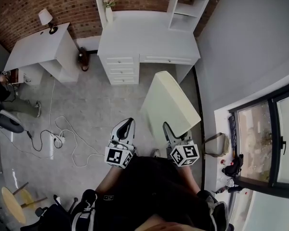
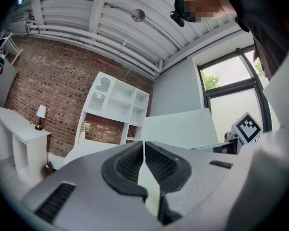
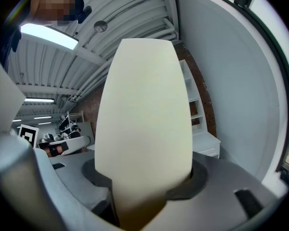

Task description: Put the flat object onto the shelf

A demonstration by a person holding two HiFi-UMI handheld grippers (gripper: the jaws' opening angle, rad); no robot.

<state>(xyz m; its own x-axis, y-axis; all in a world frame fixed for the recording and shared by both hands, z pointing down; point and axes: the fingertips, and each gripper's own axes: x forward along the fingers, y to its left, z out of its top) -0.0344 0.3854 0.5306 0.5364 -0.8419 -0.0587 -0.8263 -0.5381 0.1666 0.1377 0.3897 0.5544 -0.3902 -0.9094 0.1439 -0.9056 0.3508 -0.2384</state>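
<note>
The flat object (image 1: pixel 168 105) is a pale cream rectangular slab, held tilted above the floor in front of the white desk (image 1: pixel 144 37). My right gripper (image 1: pixel 176 134) is shut on its near edge. In the right gripper view the slab (image 3: pixel 144 119) rises straight out from between the jaws and hides most of what lies ahead. My left gripper (image 1: pixel 128 124) hangs to the slab's left, apart from it, its jaws shut on nothing (image 2: pixel 143 146). The white shelf unit (image 1: pixel 185 6) stands on the desk's back right against the brick wall; it also shows in the left gripper view (image 2: pixel 118 102).
A white side table (image 1: pixel 38 49) with a lamp stands far left. A vase of flowers (image 1: pixel 109 7) sits on the desk. Cables and a power strip (image 1: pixel 58 138) lie on the floor at left. At right are a grey wall, a window (image 1: pixel 269 138) and a bag (image 1: pixel 216 146).
</note>
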